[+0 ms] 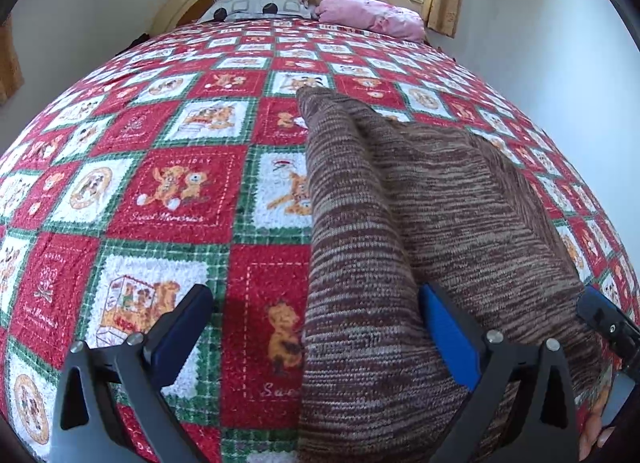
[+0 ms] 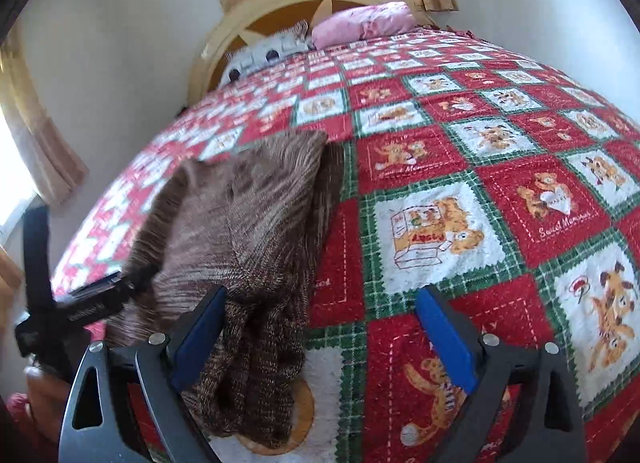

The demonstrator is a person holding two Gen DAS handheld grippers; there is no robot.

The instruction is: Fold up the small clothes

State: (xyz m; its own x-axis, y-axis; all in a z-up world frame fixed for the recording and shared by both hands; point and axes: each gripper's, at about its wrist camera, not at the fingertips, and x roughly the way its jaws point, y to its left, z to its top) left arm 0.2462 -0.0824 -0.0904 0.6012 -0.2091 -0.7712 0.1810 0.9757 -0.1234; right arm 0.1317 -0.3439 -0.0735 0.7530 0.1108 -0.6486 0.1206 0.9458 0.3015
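Brown knit garment on the quilt judged soft, light, floppy: pinch a near hem corner; left gripper and right gripper gape, holding nothing.

Left tool: dark grey plastic arms with triangular cut-outs, a silver screw head atop each, blue pads on the inner finger faces. Right tool: same build, grey arms, silver screws, blue pads.
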